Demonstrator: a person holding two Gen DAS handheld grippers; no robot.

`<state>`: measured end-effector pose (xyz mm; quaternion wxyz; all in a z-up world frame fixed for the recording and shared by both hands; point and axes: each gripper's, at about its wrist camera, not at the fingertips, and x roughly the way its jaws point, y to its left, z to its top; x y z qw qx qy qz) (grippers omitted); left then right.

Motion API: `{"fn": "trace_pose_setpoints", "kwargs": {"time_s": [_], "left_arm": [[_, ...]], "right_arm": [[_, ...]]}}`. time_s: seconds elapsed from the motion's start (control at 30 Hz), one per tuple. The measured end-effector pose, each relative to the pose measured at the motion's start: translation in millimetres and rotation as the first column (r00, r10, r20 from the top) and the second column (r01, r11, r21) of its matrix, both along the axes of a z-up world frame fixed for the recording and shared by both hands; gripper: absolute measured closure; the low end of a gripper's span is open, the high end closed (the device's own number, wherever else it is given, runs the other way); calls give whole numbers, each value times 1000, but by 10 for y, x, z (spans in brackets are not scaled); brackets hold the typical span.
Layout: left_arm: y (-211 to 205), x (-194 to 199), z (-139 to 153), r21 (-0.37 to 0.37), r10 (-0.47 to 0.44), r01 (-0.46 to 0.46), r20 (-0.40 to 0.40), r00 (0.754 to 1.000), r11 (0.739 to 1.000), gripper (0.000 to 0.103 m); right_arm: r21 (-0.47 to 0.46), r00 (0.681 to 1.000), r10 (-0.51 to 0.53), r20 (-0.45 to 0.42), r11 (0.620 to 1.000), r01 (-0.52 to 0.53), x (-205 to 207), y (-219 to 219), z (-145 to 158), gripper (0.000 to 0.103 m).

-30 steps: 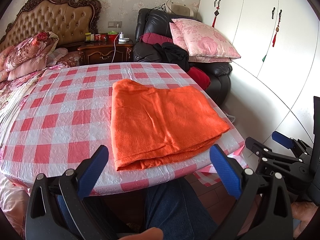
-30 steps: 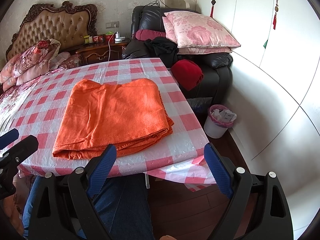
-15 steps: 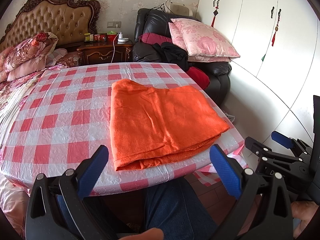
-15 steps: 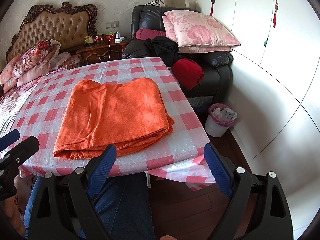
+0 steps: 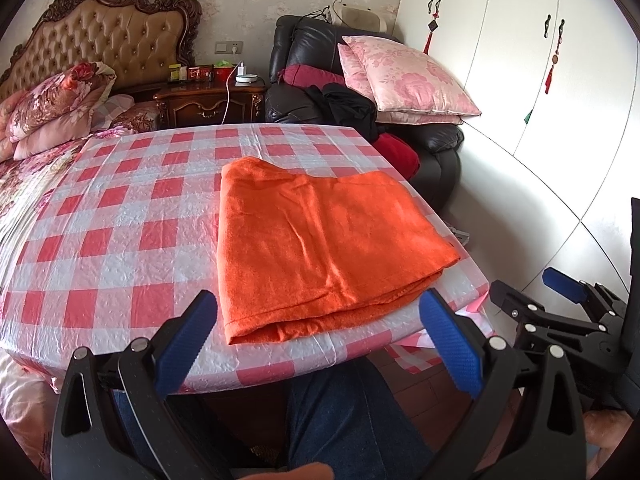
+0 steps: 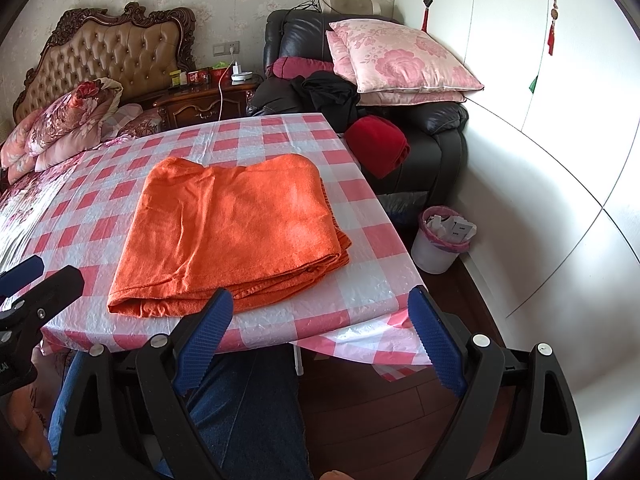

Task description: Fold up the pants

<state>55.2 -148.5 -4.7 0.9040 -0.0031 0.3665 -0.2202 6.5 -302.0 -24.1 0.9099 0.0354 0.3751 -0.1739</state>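
Orange pants (image 5: 324, 240) (image 6: 232, 232) lie folded into a flat stack of layers on the red-and-white checked table (image 5: 100, 240) (image 6: 372, 280), near its front right corner. My left gripper (image 5: 318, 344) hangs open just off the table's near edge, with nothing between its blue pads. My right gripper (image 6: 320, 336) is open too, held off the front right corner, and holds nothing. Each gripper shows at the edge of the other's view: the right gripper (image 5: 568, 304), the left gripper (image 6: 28, 280). Neither touches the pants.
A person's legs in blue jeans (image 5: 352, 412) sit under the table's near edge. A bed with floral bedding (image 5: 48, 100) lies at the left, a black armchair with pink pillows (image 6: 400, 60) behind. A white bin (image 6: 440, 240) stands on the floor at the right, by white wardrobe doors.
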Motion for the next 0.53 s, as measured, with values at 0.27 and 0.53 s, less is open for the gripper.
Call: {"fn": "trace_pose_setpoints", "kwargs": {"time_s": [0.27, 0.53], "left_arm": [[-115, 57, -39, -1, -42, 42, 2, 999, 999, 2], [579, 319, -26, -92, 16, -16, -7, 1000, 996, 2]], "right_arm": [[11, 1000, -1, -12, 1000, 2, 5, -5, -74, 17], [73, 1000, -6, 23, 997, 4, 58, -45, -80, 15]]}}
